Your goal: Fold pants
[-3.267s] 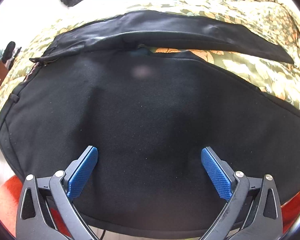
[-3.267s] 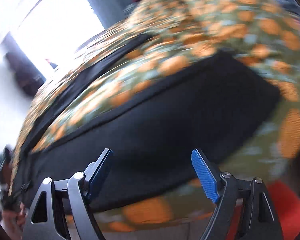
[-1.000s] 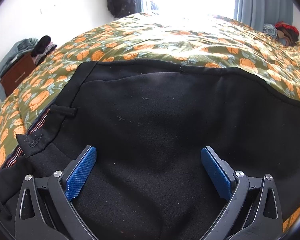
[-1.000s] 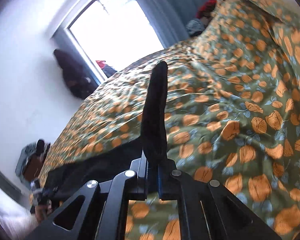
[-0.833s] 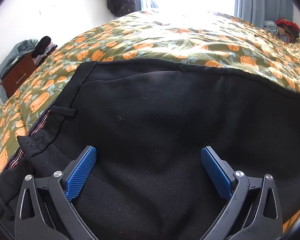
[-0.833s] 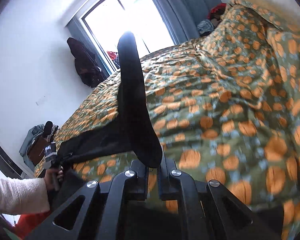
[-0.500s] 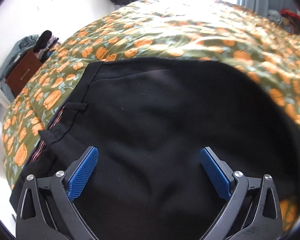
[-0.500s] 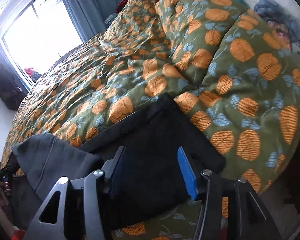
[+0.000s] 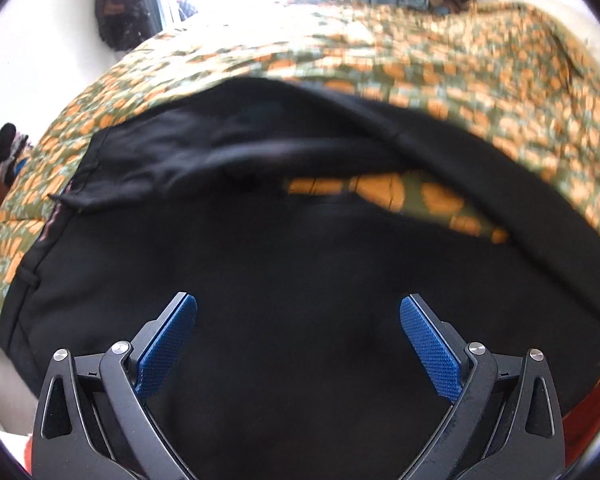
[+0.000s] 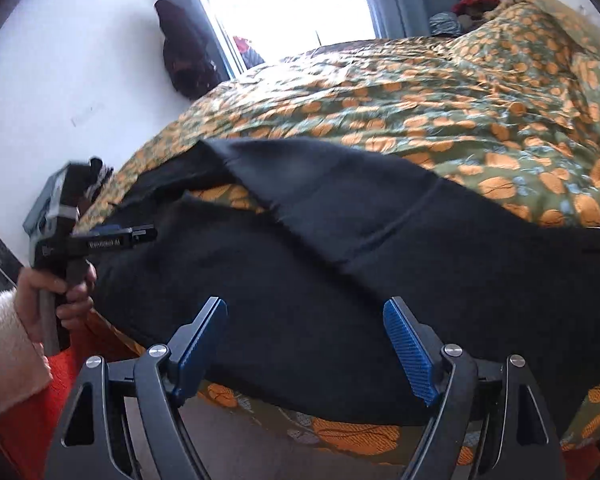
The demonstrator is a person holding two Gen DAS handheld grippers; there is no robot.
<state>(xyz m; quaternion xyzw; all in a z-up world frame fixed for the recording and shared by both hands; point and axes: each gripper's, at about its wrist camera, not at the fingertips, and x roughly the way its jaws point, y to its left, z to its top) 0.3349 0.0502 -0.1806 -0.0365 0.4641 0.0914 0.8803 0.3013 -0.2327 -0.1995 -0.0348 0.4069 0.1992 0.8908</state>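
right gripper (image 10: 304, 340): jaws spread wide, just been opening, nothing pinched, above black pants (image 10: 340, 272)
left gripper (image 9: 298, 340): spread, empty, over pants
bedspread (image 10: 460, 100): under pants

No legible text. Small white lettering on side of left gripper (image 10: 116, 240), seen in right wrist view, too blurred to read. Nothing else w/ labels or numbers.
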